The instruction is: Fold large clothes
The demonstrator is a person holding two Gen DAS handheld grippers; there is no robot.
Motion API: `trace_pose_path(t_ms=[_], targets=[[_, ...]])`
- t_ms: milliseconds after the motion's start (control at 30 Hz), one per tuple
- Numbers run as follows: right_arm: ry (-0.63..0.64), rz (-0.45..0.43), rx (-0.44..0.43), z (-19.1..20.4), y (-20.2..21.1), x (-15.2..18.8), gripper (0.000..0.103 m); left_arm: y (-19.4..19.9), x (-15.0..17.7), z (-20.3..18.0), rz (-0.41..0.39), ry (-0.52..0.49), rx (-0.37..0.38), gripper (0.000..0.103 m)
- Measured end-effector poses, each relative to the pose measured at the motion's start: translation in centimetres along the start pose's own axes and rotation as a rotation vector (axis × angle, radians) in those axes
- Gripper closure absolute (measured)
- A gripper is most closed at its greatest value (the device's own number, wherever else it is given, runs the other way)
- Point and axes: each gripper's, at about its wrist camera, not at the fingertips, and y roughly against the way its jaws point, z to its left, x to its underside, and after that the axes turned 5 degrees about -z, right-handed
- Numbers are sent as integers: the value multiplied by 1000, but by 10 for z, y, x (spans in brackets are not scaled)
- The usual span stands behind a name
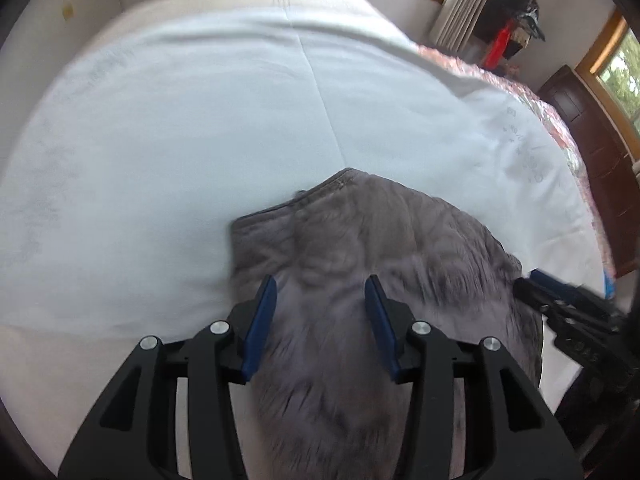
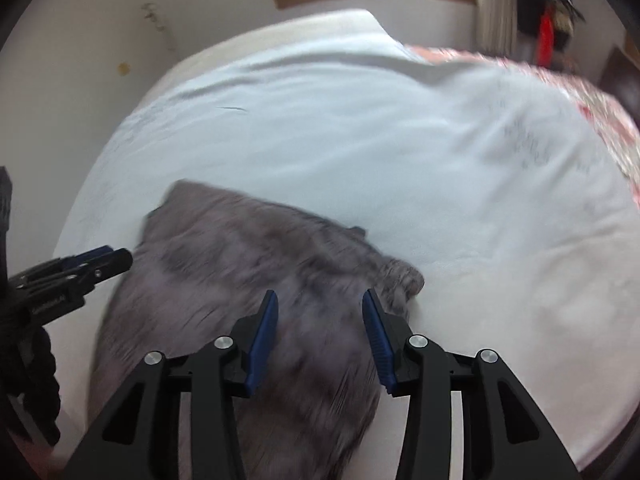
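Note:
A grey padded garment (image 1: 360, 232) (image 2: 240, 248) lies crumpled on the white sheet (image 1: 180, 120) (image 2: 400, 140) of a bed, its seamed edge pointing toward the far side. My left gripper (image 1: 320, 292) hovers open over the garment's left part, with blurred grey fabric showing between the blue pads but not pinched. My right gripper (image 2: 320, 308) hangs open over the garment's right part, near a rounded cuff (image 2: 404, 276). Each gripper also shows in the other's view at the garment's side edge: the right gripper (image 1: 532, 280), the left gripper (image 2: 116, 258).
A red floral quilt (image 1: 560, 120) (image 2: 600, 112) covers the bed's right side. A dark wooden cabinet (image 1: 592, 152) stands beyond it, with a curtain (image 1: 464, 0) and windows at the back. A dark sleeve (image 2: 24, 360) is at the left edge.

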Motion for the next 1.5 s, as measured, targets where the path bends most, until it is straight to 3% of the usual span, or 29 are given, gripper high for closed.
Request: trace_pose_path(t_ms=[233, 367, 467, 767, 1167, 1500], targets=[[106, 9, -32, 35, 43, 49, 62, 71, 60, -11, -79, -31, 7, 58], [85, 53, -57, 34, 42, 69, 65, 72, 88, -12, -33, -18, 18, 58], [104, 61, -37, 36, 40, 77, 66, 75, 101, -10, -42, -31, 3, 58], [91, 104, -17, 31, 16, 97, 65, 57, 123, -7, 0, 11, -2, 57], [51, 104, -27, 22, -10, 115, 63, 35, 135, 1, 0, -9, -26, 54], [11, 114, -71, 6, 8, 106, 61, 40, 130, 7, 3, -6, -13, 53]])
